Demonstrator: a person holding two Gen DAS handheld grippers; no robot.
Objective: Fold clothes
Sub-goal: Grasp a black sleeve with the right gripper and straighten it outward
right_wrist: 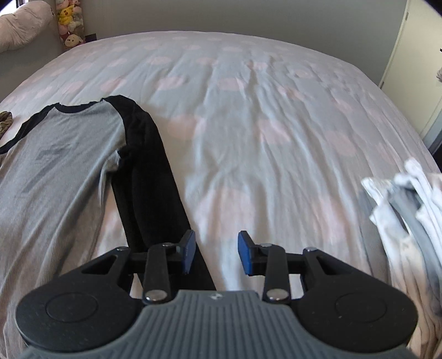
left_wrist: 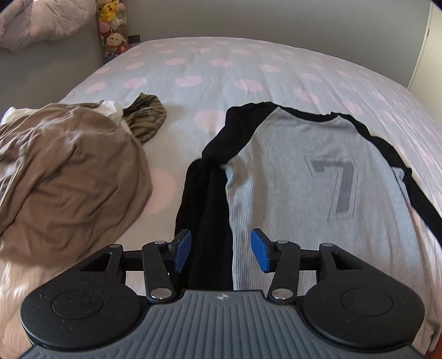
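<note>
Two handheld grippers hover low over a bed covered in a pale grey sheet with pink polka dots (right_wrist: 248,116), where a grey ribbed long-sleeved shirt with black sleeves and a dark number 7 on it (left_wrist: 290,171) lies spread flat, collar away from the cameras. The left gripper (left_wrist: 221,250), its blue-padded fingers (left_wrist: 183,250) spread apart and holding nothing, sits above the shirt's left black sleeve (left_wrist: 204,198), which runs alongside the grey body. The right gripper (right_wrist: 216,252), fingers likewise parted and empty, hangs at the edge of the other black sleeve (right_wrist: 149,171), which lies straight down the shirt's right side. A crumpled tan garment (left_wrist: 69,171) is heaped to the left of the shirt, with a dark striped piece of cloth (left_wrist: 146,116) just behind it. A stack of folded white and grey clothes (right_wrist: 408,210) rests at the bed's right edge. Plush toys (left_wrist: 112,24) stand against the far wall.
</note>
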